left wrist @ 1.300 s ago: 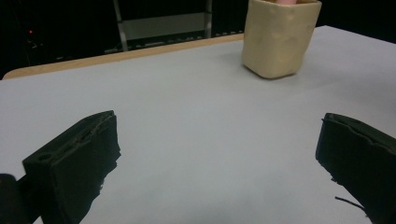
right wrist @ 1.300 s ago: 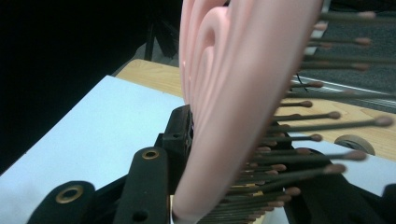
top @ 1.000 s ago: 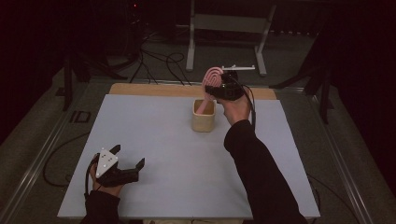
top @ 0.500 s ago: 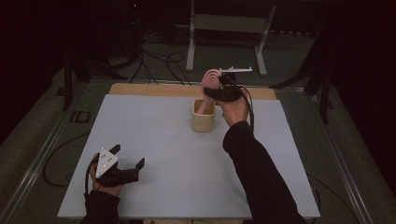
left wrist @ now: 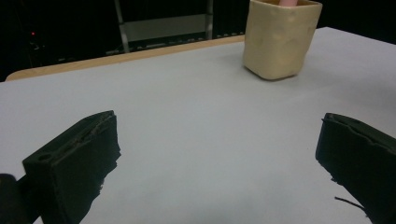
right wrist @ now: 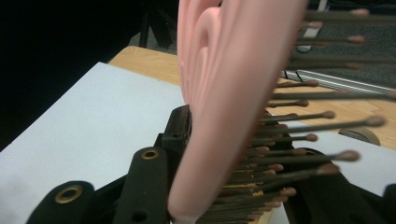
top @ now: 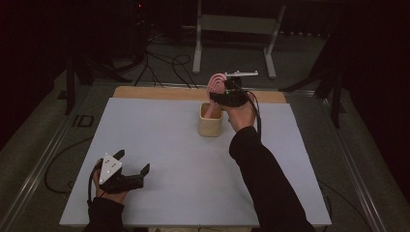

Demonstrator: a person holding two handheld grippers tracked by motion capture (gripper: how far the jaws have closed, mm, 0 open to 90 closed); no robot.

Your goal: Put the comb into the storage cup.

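Pale grey board [top: 159, 145] covers the table, with a strip of bare wood [top: 159, 93] along its far edge and a dark floor with cables and a metal stand beyond.

Nearest the person, the left gripper [top: 131, 167] rests at the front left of the board, held in the left hand [top: 109, 191]. Its jaws stand wide apart with nothing between them; the left gripper view shows bare board in the gap.

Farther out, near the middle of the far edge, a cream square cup [top: 211, 121] stands upright on the board, well apart from the left gripper. In the left gripper view the same cup [left wrist: 281, 39] appears at the upper right.

Above the cup, the right gripper [top: 223, 94] is clamped on a pink hairbrush [top: 216, 89]. The brush head is held up above the cup rim, and its handle runs down into the cup; whether the handle touches the cup floor cannot be determined. In the right gripper view the hairbrush [right wrist: 233, 93] stands between the black jaws, bristles pointing to the right of that view.
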